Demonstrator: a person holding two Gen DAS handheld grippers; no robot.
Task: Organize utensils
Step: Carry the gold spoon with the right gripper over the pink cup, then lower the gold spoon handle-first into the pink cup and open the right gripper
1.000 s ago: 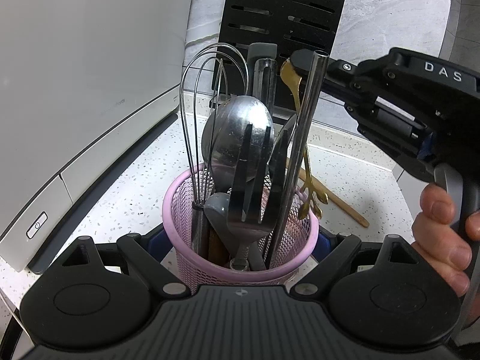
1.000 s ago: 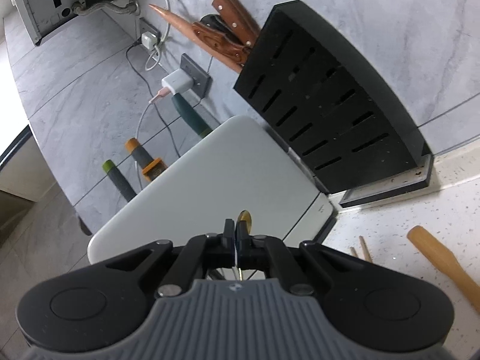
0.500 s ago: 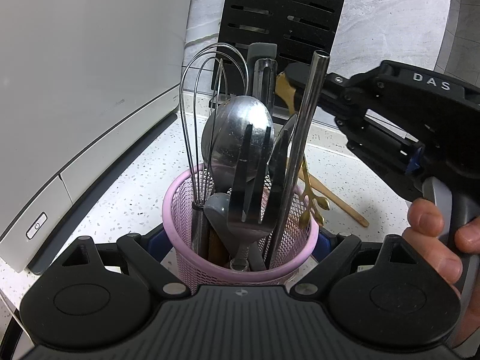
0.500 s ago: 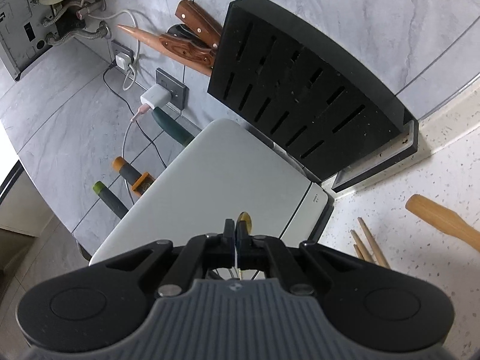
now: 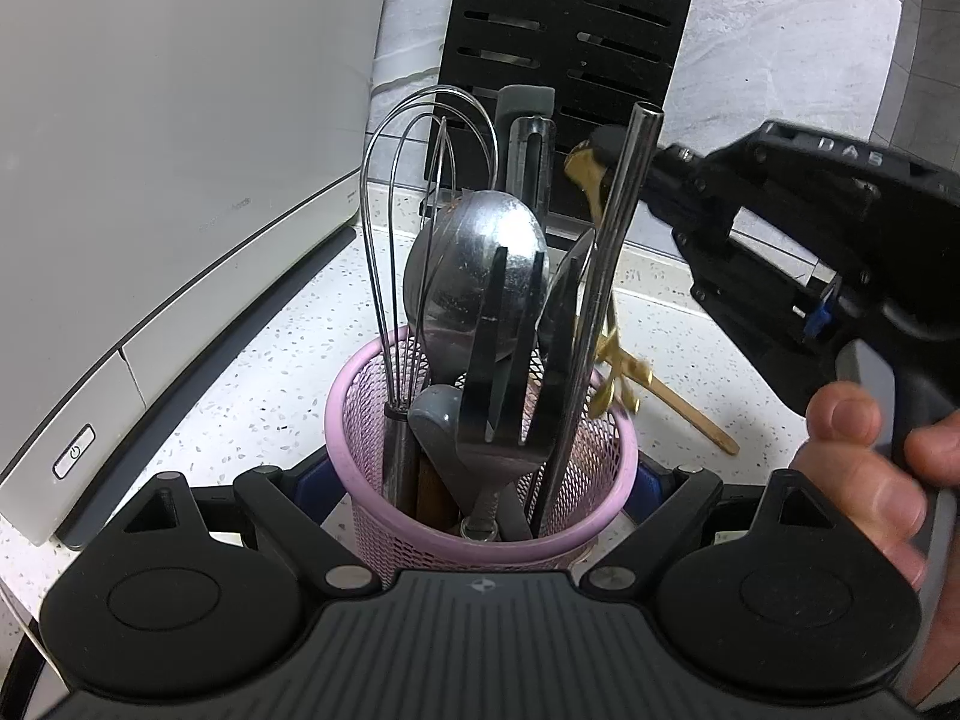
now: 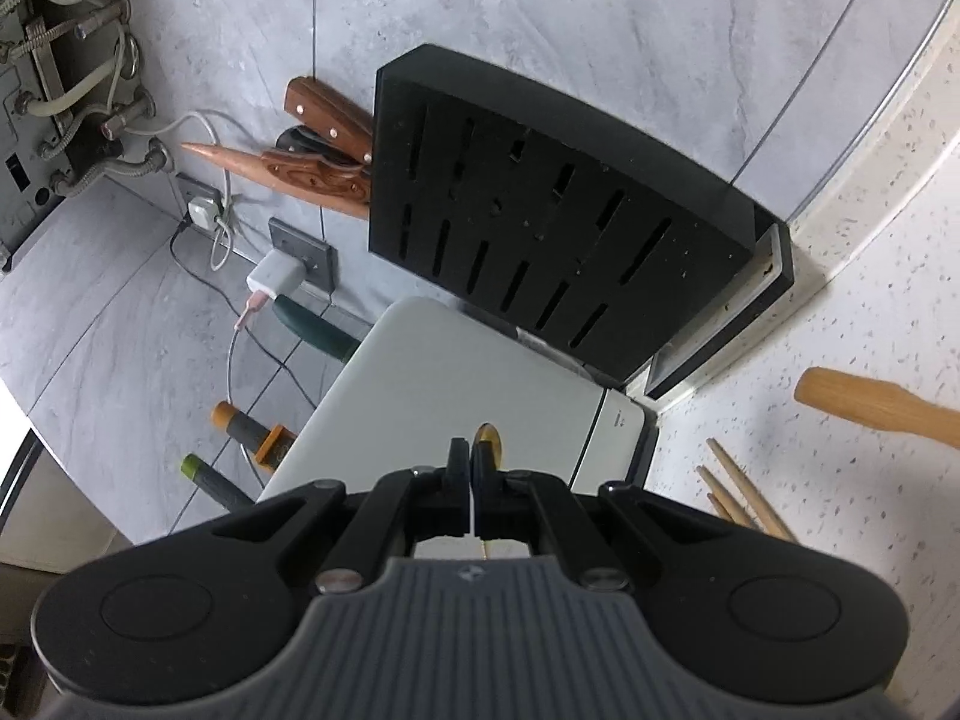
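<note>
Rolled a little about its own line since a second ago, so the knife block (image 6: 558, 222) sat more upright in the right wrist view. Hardly travelled otherwise; gold utensil (image 5: 591, 180) not yet lowered into the pink mesh holder (image 5: 480, 516), its forked end dangling just behind the rim. Right gripper (image 6: 471, 462): clamped fully shut on the gold handle. Left gripper (image 5: 480, 480): spread wide around the holder; contact impossible to tell. Judged mid-transfer, drop-in still pending.
</note>
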